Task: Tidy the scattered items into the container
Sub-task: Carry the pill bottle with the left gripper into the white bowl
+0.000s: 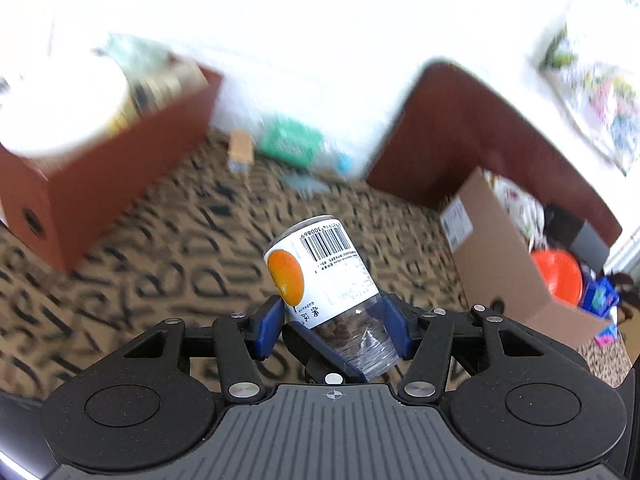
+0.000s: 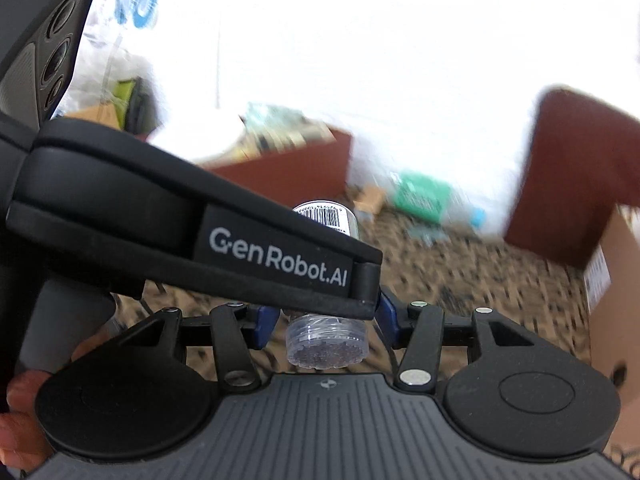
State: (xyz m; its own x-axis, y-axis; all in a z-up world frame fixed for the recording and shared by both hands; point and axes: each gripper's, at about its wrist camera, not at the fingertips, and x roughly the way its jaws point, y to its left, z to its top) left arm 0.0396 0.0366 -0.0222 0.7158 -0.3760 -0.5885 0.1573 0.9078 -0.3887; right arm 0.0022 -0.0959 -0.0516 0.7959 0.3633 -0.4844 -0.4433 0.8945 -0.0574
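The bottle (image 1: 320, 280), a clear plastic one with a white label showing an orange and a barcode, sat clamped between the blue pads (image 1: 266, 330) of the left gripper (image 1: 332, 330). It was tilted, its clear end with dark grains inside pointing toward the camera and its other end rising away over the carpet (image 1: 160, 264). The left jaws were closed partway, as far as the bottle's body allowed, with a pad pressed to each side.

From the right wrist, the same bottle (image 2: 326, 342) showed end-on, its round clear end with the grains facing the lens, and a strip of barcode visible above. The left gripper's black body (image 2: 192, 236), marked GenRobot.AI, crossed in front and hid most of it. The right gripper (image 2: 326, 322) had its blue pads (image 2: 266, 324) on either side of the bottle's end; whether they touched it could not be told, so its grip stayed uncertain. A hand (image 2: 20, 412) showed at the lower left edge.

The box (image 1: 508, 256), open cardboard, stood to the right on the carpet, already holding an orange item (image 1: 558, 276) and other colourful things. A dark red sofa (image 1: 480, 136) curved behind it. To the left stood a brown cabinet (image 1: 100, 184). Green packaging (image 1: 292, 142) and a small carton (image 1: 241, 148) lay blurred by the white wall.
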